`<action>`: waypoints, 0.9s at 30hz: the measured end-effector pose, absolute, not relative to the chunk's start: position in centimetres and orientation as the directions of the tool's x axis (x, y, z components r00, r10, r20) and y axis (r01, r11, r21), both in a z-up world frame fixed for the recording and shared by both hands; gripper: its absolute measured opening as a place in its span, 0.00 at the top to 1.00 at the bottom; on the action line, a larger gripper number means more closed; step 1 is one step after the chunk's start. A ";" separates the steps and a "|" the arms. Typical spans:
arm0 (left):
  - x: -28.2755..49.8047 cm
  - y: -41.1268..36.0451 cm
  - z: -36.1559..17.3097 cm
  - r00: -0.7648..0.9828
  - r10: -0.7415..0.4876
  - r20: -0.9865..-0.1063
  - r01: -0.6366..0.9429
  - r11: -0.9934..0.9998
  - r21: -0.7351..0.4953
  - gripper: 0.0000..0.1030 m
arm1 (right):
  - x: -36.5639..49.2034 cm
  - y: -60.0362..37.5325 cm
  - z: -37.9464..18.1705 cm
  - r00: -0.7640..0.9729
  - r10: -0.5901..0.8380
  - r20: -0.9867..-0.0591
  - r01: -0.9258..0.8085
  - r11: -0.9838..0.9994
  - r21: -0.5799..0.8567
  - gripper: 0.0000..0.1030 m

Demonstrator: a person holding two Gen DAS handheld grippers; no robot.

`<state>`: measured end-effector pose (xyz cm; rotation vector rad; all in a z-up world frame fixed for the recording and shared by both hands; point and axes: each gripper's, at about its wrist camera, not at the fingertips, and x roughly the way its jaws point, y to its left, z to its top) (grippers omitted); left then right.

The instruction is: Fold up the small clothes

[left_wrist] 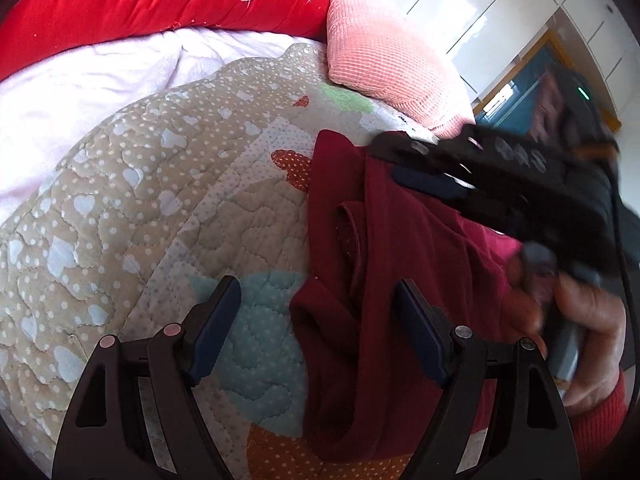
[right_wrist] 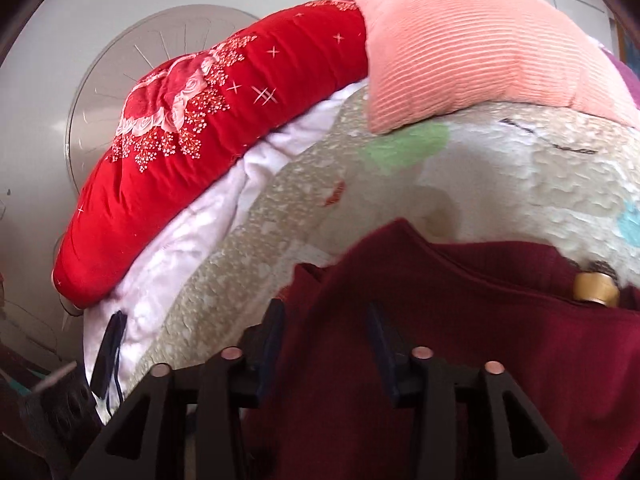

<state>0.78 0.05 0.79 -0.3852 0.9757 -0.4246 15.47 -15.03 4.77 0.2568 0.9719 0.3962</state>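
Between the left gripper's [left_wrist: 316, 328] spread, empty jaws lies the maroon garment's [left_wrist: 384, 240] edge on the quilt [left_wrist: 140, 200]. Beyond, the right gripper [right_wrist: 326, 332] straddles cloth, jaws apart, unclamped. Loose folds could slump and unfold.

I see a dark red knit garment [left_wrist: 384, 240] lying rumpled, partly folded on itself, beneath and ahead of my right gripper [right_wrist: 326, 336], and just right of my left gripper's [left_wrist: 318, 332] open fingers.
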 end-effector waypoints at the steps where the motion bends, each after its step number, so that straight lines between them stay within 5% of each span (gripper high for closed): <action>1: 0.7 0.0 0.8 0.494 -0.510 -0.704 0.175 0.852 -0.494 0.22 | 16.1 -14.1 4.4 0.477 0.437 -0.763 -0.222 0.899 0.377 0.59; 3: 0.7 0.2 0.6 0.498 -0.523 -0.691 0.185 0.843 -0.505 0.22 | 16.8 -12.4 4.1 0.473 0.359 -0.804 -0.239 0.931 0.275 0.80; 5: 0.7 0.5 0.4 0.499 -0.545 -0.674 0.194 0.828 -0.526 0.22 | 17.1 -11.2 4.1 0.493 0.276 -0.825 -0.248 0.954 0.170 0.90; 13: 0.6 0.5 0.4 0.506 -0.570 -0.647 0.211 0.810 -0.547 0.21 | 17.5 -11.3 2.6 0.484 0.297 -0.823 -0.259 0.947 0.190 0.94; 16: 0.7 0.6 0.3 0.506 -0.575 -0.643 0.213 0.806 -0.553 0.21 | 17.1 -12.1 3.3 0.496 0.338 -0.800 -0.250 0.938 0.241 0.77; 17: 0.7 0.7 0.2 0.506 -0.576 -0.643 0.212 0.805 -0.554 0.21 | 16.8 -12.3 3.7 0.488 0.363 -0.794 -0.256 0.929 0.268 0.59; 18: 0.7 0.6 0.3 0.506 -0.575 -0.643 0.213 0.806 -0.553 0.21 | 16.5 -12.5 4.0 0.479 0.377 -0.793 -0.260 0.923 0.282 0.53; 25: 0.7 0.8 0.2 0.506 -0.581 -0.638 0.213 0.800 -0.560 0.21 | 15.3 -12.6 5.3 0.455 0.325 -0.829 -0.253 0.940 0.229 0.53; 27: 0.6 0.8 0.2 0.506 -0.581 -0.638 0.213 0.801 -0.560 0.21 | 15.5 -12.2 5.2 0.442 0.310 -0.842 -0.248 0.944 0.217 0.45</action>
